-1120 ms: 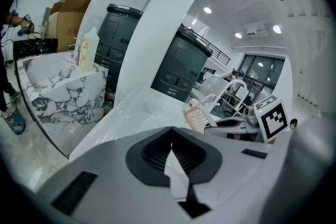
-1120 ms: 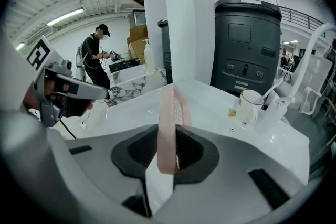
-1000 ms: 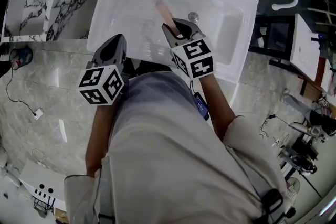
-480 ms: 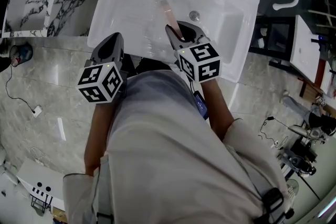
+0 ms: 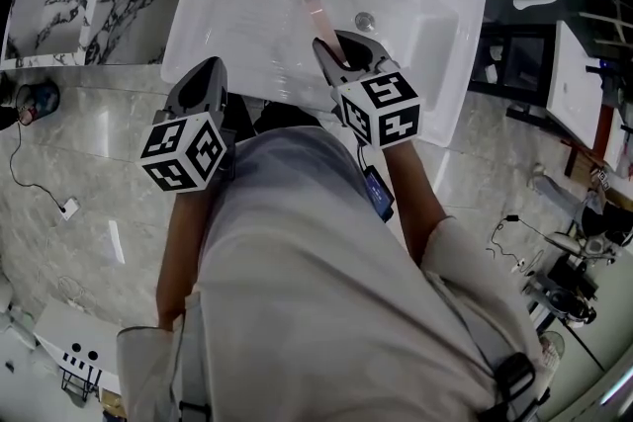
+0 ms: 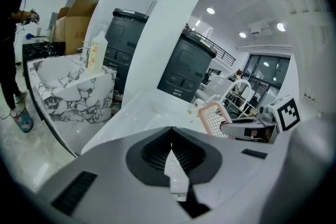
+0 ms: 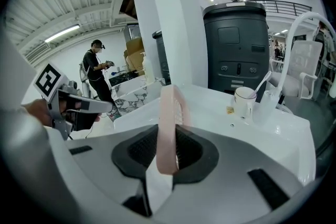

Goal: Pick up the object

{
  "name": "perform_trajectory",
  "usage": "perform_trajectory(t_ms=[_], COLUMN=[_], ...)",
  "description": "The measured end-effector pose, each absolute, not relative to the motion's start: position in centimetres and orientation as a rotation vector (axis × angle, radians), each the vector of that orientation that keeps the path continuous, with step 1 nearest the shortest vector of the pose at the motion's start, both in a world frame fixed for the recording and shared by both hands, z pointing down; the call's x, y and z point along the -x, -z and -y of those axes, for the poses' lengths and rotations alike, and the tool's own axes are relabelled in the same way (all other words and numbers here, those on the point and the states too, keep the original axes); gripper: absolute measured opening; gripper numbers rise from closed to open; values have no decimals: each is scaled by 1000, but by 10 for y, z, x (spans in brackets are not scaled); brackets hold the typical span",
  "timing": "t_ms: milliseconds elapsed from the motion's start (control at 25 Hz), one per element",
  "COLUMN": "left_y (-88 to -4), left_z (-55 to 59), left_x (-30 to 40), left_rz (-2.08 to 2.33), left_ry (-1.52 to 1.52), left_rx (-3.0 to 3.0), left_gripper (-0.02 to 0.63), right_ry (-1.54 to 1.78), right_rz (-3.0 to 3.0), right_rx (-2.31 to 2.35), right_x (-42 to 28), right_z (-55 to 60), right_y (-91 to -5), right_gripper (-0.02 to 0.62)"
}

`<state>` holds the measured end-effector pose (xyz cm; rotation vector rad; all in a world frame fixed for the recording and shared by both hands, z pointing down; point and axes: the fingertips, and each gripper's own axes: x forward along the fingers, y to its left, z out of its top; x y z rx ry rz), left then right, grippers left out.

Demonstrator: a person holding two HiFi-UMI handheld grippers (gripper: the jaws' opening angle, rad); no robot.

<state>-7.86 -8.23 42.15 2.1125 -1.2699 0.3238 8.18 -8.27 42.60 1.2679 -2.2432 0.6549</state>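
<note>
Pink mesh piece [image 5: 315, 10]: near end buried inside right gripper [image 5: 344, 54] from the head view. Yellowish speck [image 7: 230, 110] beyond the tongs, beside cup [image 7: 244, 99]: too small to ID. Sink [image 5: 237, 25] far edge clipped by frame top.

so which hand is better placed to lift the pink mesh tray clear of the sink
Right. Its fingers clamp the pink mesh tray above the sink; the left gripper is shut, empty, back by the near rim.

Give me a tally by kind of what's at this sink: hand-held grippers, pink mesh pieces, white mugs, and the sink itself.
Hand-held grippers: 2, the left hand-held gripper and the right hand-held gripper
Pink mesh piece: 1
White mug: 1
Sink: 1
Total: 5
</note>
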Motion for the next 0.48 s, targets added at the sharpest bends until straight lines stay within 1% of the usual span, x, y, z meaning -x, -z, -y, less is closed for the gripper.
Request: perform_trajectory(t_ms=[480], left_y=[-424], left_z=[80], left_x=[77], left_rz=[1291], left_ry=[-331], left_rx=[-2096], left_gripper=[5], right_ry=[-644], right_rz=[2211], right_rx=[-1276], right_x=[-89], right_z=[78], right_y=[-431], right_gripper=[81])
